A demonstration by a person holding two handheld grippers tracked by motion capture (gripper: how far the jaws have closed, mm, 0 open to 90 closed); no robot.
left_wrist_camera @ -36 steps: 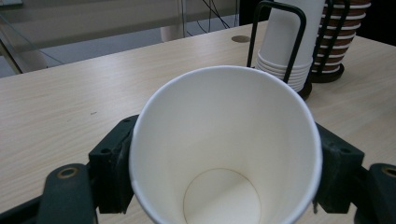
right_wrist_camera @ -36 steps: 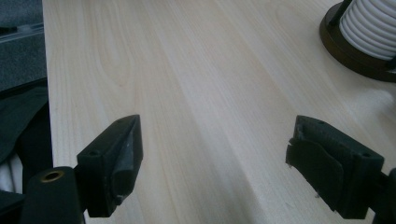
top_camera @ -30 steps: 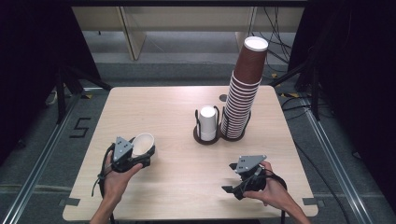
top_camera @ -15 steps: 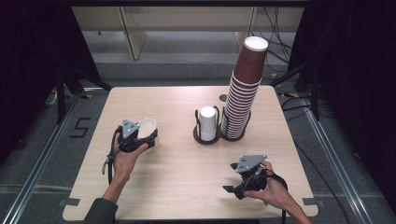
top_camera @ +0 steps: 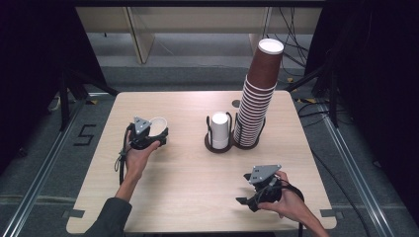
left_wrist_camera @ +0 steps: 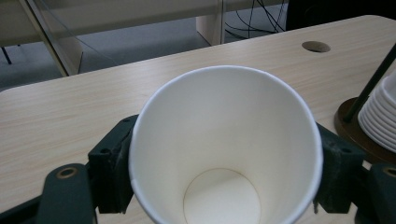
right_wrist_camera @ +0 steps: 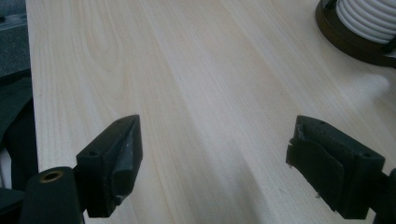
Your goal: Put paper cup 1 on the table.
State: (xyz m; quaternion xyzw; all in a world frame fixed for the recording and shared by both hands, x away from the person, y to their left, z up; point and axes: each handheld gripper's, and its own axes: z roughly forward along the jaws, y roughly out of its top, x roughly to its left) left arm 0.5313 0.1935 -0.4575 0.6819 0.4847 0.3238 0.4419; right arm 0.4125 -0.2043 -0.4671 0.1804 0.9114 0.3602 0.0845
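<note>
A white paper cup [top_camera: 158, 124] lies tilted between the jaws of my left gripper [top_camera: 158, 133], over the left half of the wooden table [top_camera: 188, 197]. In the left gripper view the cup's open mouth [left_wrist_camera: 224, 140] faces the camera, and the black fingers [left_wrist_camera: 112, 163] press on both its sides. My right gripper [top_camera: 245, 195] rests near the table's front right with its jaws wide apart. Between its fingers [right_wrist_camera: 116, 158] there is only bare table [right_wrist_camera: 205, 93].
A tall leaning stack of brown cups [top_camera: 259, 94] stands right of centre. Beside it a short white stack [top_camera: 220, 129] sits in a dark round holder [top_camera: 217, 147]. A small hole [top_camera: 236, 103] is in the tabletop behind them. Dark floor surrounds the table.
My left hand has carried the white cup away from the person, farther up the table and slightly toward the middle. The right hand has stayed where it was.
</note>
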